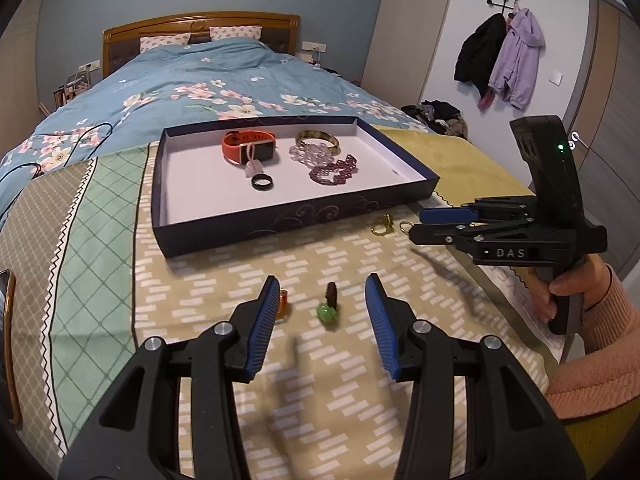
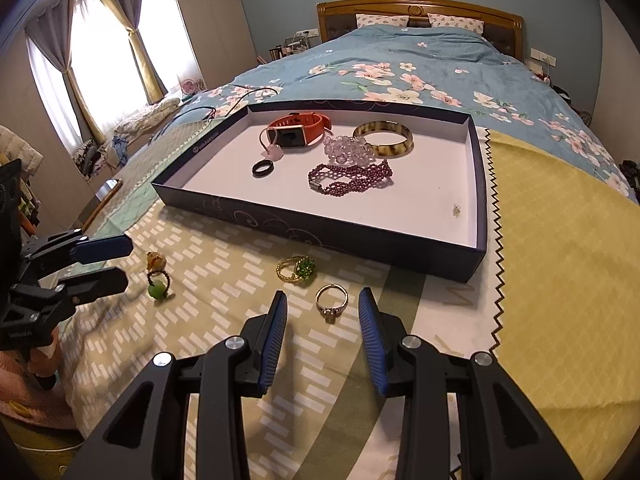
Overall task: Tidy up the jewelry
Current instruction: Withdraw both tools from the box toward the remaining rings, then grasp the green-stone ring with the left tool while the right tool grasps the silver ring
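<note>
On bedspread | left tongs (image 1: 322, 294) spread around green ring (image 1: 328, 312) | right tongs (image 2: 323, 306) spread around silver ring (image 2: 331, 303)

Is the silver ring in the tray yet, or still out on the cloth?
Out. The silver ring lies on the cloth in front of the tray, between the right gripper's open jaws.

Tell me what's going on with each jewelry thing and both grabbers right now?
Left gripper: open, empty.
Right gripper: open, empty.
Box tray: lidless, holding jewelry.
Orange watch: in tray.
Purple bead bracelet: in tray.
Black ring: in tray.
Green bead ring: outside, on cloth.
Silver ring: outside, on cloth.
</note>
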Motion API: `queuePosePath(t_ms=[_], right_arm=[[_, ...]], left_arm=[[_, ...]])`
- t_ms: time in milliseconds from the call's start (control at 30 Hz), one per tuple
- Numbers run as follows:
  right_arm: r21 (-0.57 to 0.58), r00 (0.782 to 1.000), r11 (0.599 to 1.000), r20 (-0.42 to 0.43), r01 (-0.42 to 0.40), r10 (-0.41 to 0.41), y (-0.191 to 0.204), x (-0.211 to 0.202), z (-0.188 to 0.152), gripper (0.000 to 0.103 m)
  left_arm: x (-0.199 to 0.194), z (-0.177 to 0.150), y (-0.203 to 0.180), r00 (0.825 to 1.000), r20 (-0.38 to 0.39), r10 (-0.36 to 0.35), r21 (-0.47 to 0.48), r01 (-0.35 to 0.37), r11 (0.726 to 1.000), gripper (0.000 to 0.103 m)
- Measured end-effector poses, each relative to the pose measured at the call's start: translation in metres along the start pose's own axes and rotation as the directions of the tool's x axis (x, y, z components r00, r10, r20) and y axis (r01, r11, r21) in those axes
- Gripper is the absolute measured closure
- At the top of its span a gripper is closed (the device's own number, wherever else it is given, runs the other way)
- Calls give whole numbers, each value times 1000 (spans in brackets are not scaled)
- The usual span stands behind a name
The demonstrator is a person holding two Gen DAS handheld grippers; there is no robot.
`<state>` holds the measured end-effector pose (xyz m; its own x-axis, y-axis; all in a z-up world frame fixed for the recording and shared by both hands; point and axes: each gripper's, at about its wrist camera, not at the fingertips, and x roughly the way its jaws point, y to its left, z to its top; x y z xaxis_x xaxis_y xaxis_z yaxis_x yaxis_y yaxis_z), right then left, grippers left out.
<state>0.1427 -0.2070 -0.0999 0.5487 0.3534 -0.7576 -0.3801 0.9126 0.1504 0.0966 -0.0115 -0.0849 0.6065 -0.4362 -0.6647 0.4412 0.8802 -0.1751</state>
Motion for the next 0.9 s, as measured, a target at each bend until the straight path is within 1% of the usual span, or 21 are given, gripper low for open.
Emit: queuePosePath(t_ms=[367,567,667,733,833,900], right_arm=[[-35,999,998,-16,45,-46,11,9,4,68],[-42,999,998,-16,51,-52,12,9,4,69],[-41,998,998,-16,54,-54,12,9,4,71],[-40,998,998,-16,58,-59,12,9,4,73],[-36,998,997,-15,63,-63,10,7,2,78],[-34,998,997,-15,64,-65,9,7,2,82]], left_arm=[[8,-7,-11,999,-41,-14,29,15,999,59],[21,-6,-11,996,-90,1,32,2,999,62],[28,-4,-10,994,-112,9,29,-6,1000,65],[31,-4,-8,992,-127,13,20,-11,1000,71],[35,-3,-4,990,-137,18,6,-17,1000,77],[36,-3,-3,990,-140,20,1,-20,1000,78]])
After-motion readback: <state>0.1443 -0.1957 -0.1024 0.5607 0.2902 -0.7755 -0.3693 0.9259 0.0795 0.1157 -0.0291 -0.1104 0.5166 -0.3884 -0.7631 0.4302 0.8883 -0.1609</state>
